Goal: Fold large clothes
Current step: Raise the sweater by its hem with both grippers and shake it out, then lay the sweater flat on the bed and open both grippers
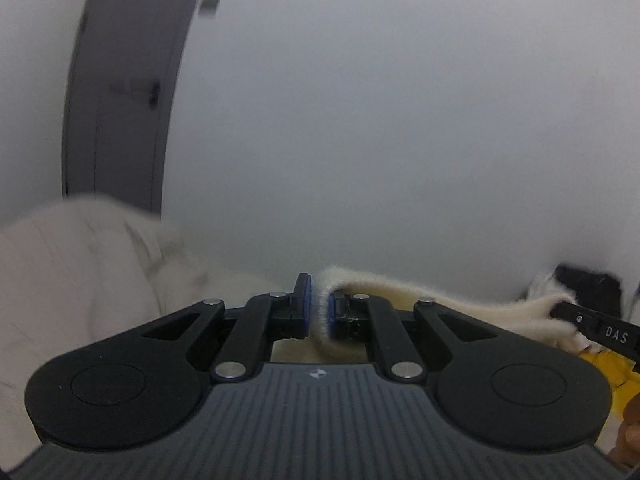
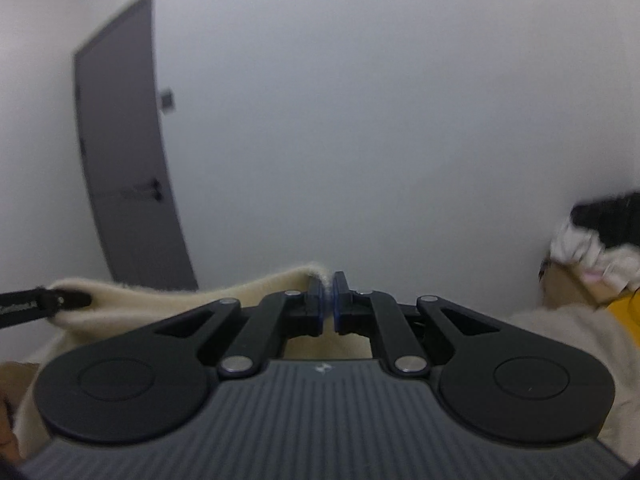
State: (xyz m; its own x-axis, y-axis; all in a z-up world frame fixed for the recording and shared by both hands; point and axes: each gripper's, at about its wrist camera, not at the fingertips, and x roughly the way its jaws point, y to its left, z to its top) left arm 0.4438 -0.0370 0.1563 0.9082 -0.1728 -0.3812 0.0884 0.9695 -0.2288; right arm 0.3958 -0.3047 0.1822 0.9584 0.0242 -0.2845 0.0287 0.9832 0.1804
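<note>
"DAS" on the right tongs point(image 1: 560, 310)

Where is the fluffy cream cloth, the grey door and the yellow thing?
fluffy cream cloth point(image 1: 432, 304): left wrist view, its stretched top edge.
grey door point(image 2: 124, 152): right wrist view, middle of its panel.
yellow thing point(image 1: 612, 372): left wrist view, its visible fold.

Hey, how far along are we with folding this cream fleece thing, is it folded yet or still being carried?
Not folded yet. Done: both ends are gripped. The left gripper has its jaws shut on the cream fleece, and the right gripper pinches the other end of its edge, which hangs between them. Left to do: laying it flat and every fold. A pile of other clothes also waits.
</note>
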